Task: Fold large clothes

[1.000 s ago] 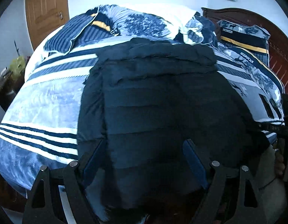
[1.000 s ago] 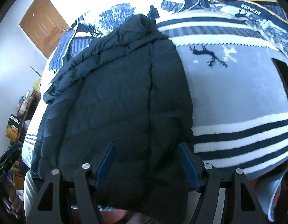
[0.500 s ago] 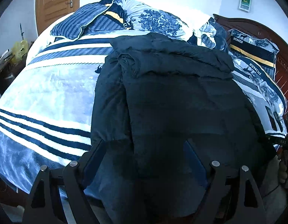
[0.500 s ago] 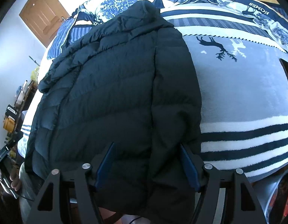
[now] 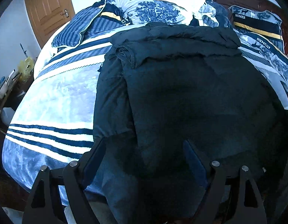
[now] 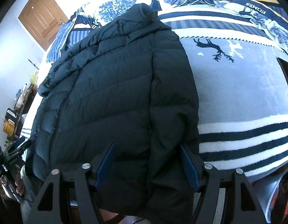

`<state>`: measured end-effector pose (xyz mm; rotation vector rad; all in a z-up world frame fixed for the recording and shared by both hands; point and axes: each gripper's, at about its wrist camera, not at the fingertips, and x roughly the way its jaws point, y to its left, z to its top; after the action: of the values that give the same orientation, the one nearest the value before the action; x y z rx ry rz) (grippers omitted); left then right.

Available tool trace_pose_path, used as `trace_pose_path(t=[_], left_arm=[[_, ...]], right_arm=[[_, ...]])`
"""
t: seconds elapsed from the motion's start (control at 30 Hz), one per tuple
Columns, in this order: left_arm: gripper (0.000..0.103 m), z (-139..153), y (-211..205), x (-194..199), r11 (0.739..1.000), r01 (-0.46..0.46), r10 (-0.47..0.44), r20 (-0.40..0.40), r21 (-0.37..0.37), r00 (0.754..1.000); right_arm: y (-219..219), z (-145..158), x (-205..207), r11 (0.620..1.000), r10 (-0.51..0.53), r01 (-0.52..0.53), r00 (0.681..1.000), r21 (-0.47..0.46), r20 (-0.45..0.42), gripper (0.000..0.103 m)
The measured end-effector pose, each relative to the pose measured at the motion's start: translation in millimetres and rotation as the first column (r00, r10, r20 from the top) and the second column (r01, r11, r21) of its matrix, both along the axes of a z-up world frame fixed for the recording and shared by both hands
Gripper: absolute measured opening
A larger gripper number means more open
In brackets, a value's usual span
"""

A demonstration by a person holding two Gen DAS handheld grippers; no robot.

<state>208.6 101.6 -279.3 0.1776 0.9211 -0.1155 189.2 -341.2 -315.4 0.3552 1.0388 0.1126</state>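
1. Left wrist view: a dark puffer jacket lies along the bed, hood end toward the pillows, hem hanging over the near edge. A sleeve is folded across its left side.
2. The left gripper hangs over the hem, jaws spread wide; the pads clasp nothing.
3. Right wrist view: the jacket covers the left half of the striped blanket.
4. The right gripper stands wide open over the jacket's near edge, holding nothing.
5. A wooden door stands beyond the bed's far left corner.
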Motion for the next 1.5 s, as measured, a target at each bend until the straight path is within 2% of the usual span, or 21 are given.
trace_pose_path(t=[0.13, 0.3, 0.43, 0.47, 0.53, 0.57, 0.6, 0.63, 0.7, 0.8, 0.9, 1.0, 1.17, 1.23, 1.33, 1.43, 1.5], left_arm=[[0.085, -3.5, 18.2, -2.4, 0.997, -0.06, 0.057, -0.042, -0.05, 0.997], [0.085, -7.3, 36.7, -1.0, 0.989, -0.114, 0.105, -0.088, -0.099, 0.991], [0.085, -22.6, 24.9, 8.8, 0.993, -0.112, 0.104, -0.152, -0.047, 0.983], [0.082, -25.7, 20.9, 10.8, 0.994, -0.102, 0.095, -0.164, -0.034, 0.982], [0.068, -34.1, 9.9, 14.9, 0.997, -0.074, 0.074, -0.197, 0.007, 0.978], [0.055, -36.2, 6.8, 15.6, 0.998, -0.063, 0.062, -0.21, 0.003, 0.976], [0.046, -36.7, 5.3, 15.5, 0.998, -0.058, 0.054, -0.215, -0.01, 0.975], [0.042, -36.4, 4.5, 15.3, 0.998, -0.058, 0.054, -0.212, -0.016, 0.976], [0.017, -33.0, 4.2, 11.5, 0.998, -0.056, 0.051, -0.191, -0.024, 0.98], [0.007, -27.3, 3.9, 4.3, 0.998, -0.054, 0.051, -0.16, -0.015, 0.986], [0.004, -13.4, 10.8, -5.7, 0.995, -0.078, 0.07, -0.13, -0.063, 0.989], [0.002, 11.9, 30.3, -24.1, 0.975, -0.111, 0.094, -0.094, -0.191, 0.991], [0.002, 39.2, 51.6, -43.7, 0.955, -0.126, 0.108, -0.082, -0.27, 0.991], [0.001, 51.9, 59.1, -51.6, 0.934, -0.126, 0.108, -0.074, -0.333, 0.991], [0.001, 71.0, 63.6, -55.2, 0.916, -0.121, 0.109, -0.054, -0.383, 0.993], [0.0, 88.3, 72.1, -58.3, 0.892, -0.116, 0.113, -0.034, -0.437, 0.993], [0.0, 94.6, 80.6, -58.7, 0.887, -0.122, 0.126, -0.021, -0.445, 0.992]], right_arm=[[-2.2, -0.1, -0.9, 1.0, -0.007, 0.007, 1.0, -0.012, 0.001, 0.072], [-10.8, -1.1, -1.4, 0.998, -0.026, 0.026, 1.0, 0.054, 0.01, 0.072], [-8.4, -2.8, -0.5, 0.999, -0.016, 0.016, 1.0, 0.035, -0.007, 0.071], [-7.7, -4.9, 0.9, 0.999, -0.014, 0.015, 1.0, 0.028, -0.023, 0.069], [-4.8, -11.5, 5.3, 1.0, -0.008, 0.008, 0.998, 0.008, -0.066, 0.051], [-3.6, -14.1, 6.4, 1.0, -0.005, 0.006, 0.997, 0.001, -0.081, 0.041], [-1.4, -14.6, 7.3, 1.0, 0.002, -0.002, 0.996, -0.007, -0.084, 0.037], [1.0, -12.6, 6.5, 1.0, 0.006, -0.008, 0.997, -0.023, -0.071, 0.034], [5.2, -7.5, 3.1, 0.998, 0.013, -0.015, 0.999, -0.053, -0.041, 0.022], [7.8, -1.1, -2.0, 0.997, 0.008, -0.008, 1.0, -0.083, -0.003, 0.011], [7.3, 9.2, -9.5, 0.995, 0.002, 0.003, 0.999, -0.095, 0.048, 0.005], [5.1, 25.0, -22.0, 0.995, -0.014, 0.025, 0.994, -0.098, 0.106, 0.003], [-9.2, 43.4, -50.9, 0.998, -0.043, 0.049, 0.986, -0.037, 0.16, 0.002], [-13.8, 53.8, -62.9, 0.999, -0.043, 0.046, 0.982, -0.009, 0.183, 0.001], [-20.0, 74.1, -75.2, 0.999, -0.037, 0.033, 0.973, 0.021, 0.229, 0.001], [-21.9, 94.6, -86.9, 1.0, -0.019, 0.013, 0.963, 0.024, 0.268, 0.001], [-22.8, 106.9, -91.4, 1.0, -0.013, 0.008, 0.957, 0.021, 0.291, 0.001]])
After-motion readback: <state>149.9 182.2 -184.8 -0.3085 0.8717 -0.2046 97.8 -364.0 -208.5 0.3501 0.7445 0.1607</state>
